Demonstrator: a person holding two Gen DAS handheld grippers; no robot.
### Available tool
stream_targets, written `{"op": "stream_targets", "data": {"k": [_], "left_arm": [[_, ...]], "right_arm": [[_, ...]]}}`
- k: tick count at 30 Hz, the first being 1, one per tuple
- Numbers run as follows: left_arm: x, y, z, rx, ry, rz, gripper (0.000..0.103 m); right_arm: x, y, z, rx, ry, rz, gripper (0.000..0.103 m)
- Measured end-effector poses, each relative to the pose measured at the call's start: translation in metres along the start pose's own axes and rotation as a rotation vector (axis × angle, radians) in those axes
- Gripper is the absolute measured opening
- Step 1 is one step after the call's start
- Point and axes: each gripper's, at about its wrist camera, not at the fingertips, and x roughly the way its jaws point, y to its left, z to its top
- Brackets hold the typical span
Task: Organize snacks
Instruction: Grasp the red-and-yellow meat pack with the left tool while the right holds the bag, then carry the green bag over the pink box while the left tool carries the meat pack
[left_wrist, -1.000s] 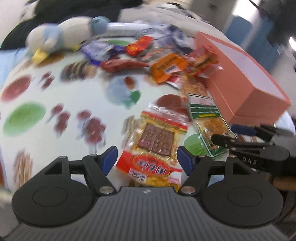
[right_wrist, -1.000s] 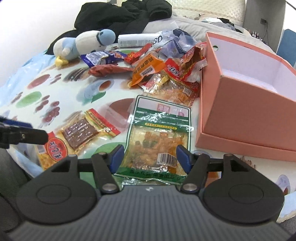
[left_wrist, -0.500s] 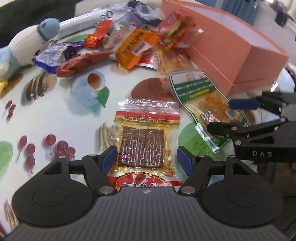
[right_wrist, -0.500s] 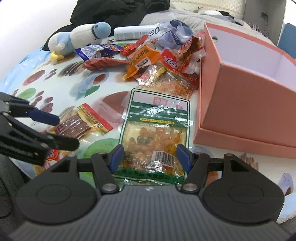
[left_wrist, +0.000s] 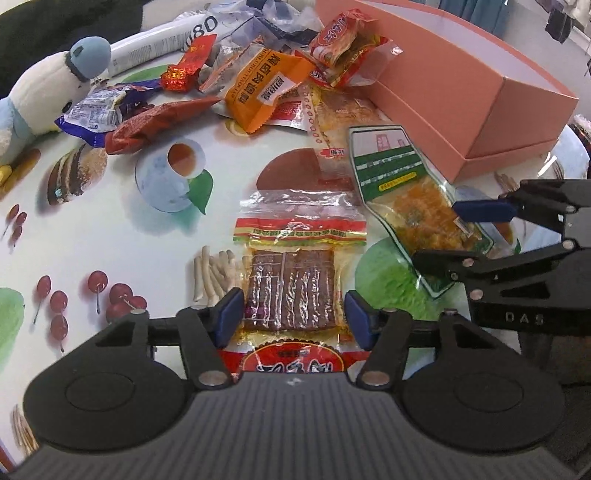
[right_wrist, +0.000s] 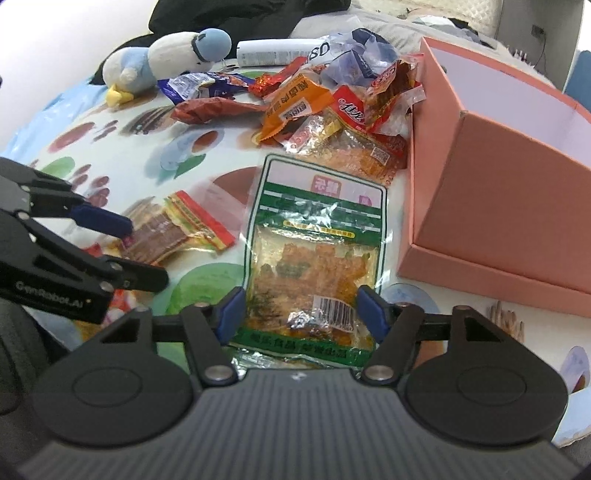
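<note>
I have two snack packets right under my tools, both lying flat on the printed tablecloth (left_wrist: 122, 221). The red-and-yellow packet (left_wrist: 293, 280) of dark brown strips sits between the blue pads of my left gripper (left_wrist: 291, 317); its jaws have just been closing in, and the pads now stand at the packet's two side edges, though I cannot tell whether they actually press on it. Just to its right lies the green-bordered packet (right_wrist: 314, 266) of orange pieces, and my right gripper (right_wrist: 299, 314) straddles its lower end near the barcode; those jaws have also just been closing, with the pads at the edges of the wrapper, and again I cannot tell if they pinch it. In the right wrist view the left tool (right_wrist: 74, 258) comes in from the left edge over the red-and-yellow packet. Beyond both packets is a loose heap of snacks: an orange wrapper (left_wrist: 262, 88), a dark red wrapper (left_wrist: 155, 122), a purple-and-white wrapper (left_wrist: 99, 110) and several clear and red ones piled against the pink box (right_wrist: 498, 184). That box stands open to the right of the green-bordered packet, near but not touching it, and looks empty inside. At the far left of the heap lies a blue-and-white plush toy (right_wrist: 166, 59), with a white tube (right_wrist: 280, 51) behind it.
</note>
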Motion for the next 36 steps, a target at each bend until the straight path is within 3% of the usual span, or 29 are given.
{"op": "stream_targets", "data": {"k": [2, 8, 25, 28, 36], "left_arm": [[-0.002, -0.002, -0.002, -0.013, -0.009, 0.005, 0.059], [-0.01, 0.0, -0.008, -0.11, -0.043, 0.002, 0.057], [-0.07, -0.007, -0.015, -0.373, -0.163, 0.02, 0.056], [-0.093, -0.013, -0.007, -0.376, -0.204, 0.037, 0.056], [-0.137, -0.028, 0.005, -0.39, -0.297, 0.0, 0.056]], "right_arm": [[-0.002, 0.004, 0.0, -0.019, 0.0, 0.014, 0.05], [-0.011, 0.01, 0.002, -0.031, -0.024, 0.029, 0.036], [-0.063, -0.001, 0.004, 0.028, -0.122, -0.027, 0.035], [-0.08, -0.003, 0.009, 0.053, -0.133, -0.03, 0.035], [-0.124, -0.003, 0.019, 0.06, -0.219, -0.066, 0.035]]}}
